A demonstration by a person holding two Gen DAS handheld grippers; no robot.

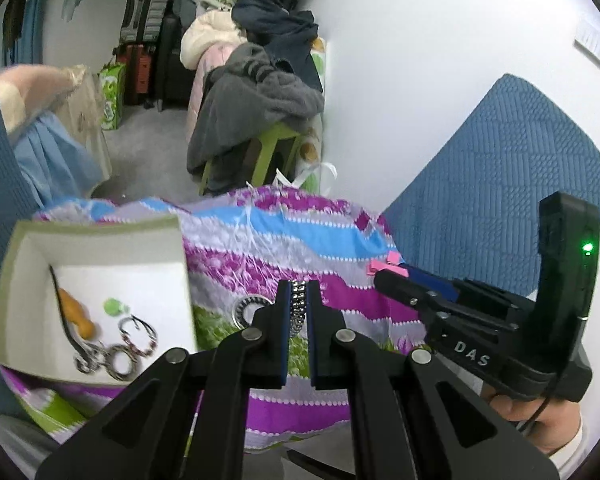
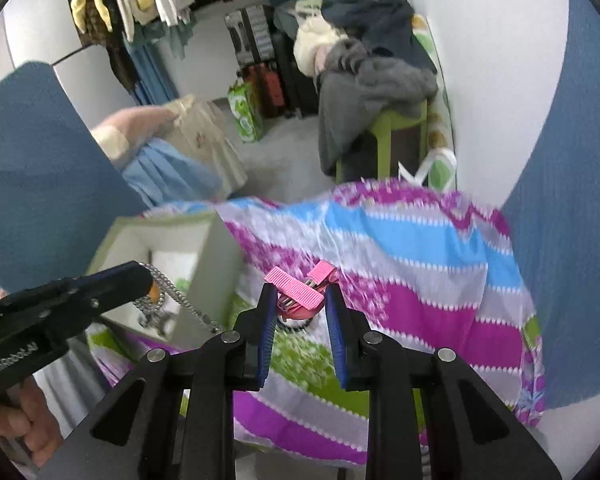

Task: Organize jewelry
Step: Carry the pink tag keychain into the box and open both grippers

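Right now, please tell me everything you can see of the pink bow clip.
The pink bow clip is a hair clip with a ribbed pink ribbon bow of flat folded loops on a metal clasp. It sits tilted, clamped between the blue pads of the right tongs, lifted above the striped cloth. Nothing else touches it.

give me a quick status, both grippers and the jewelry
Left gripper shut on rhinestone chain. Right gripper shut on pink bow clip. Box at left already holds rings. One ring on the cloth. Nothing in the way.
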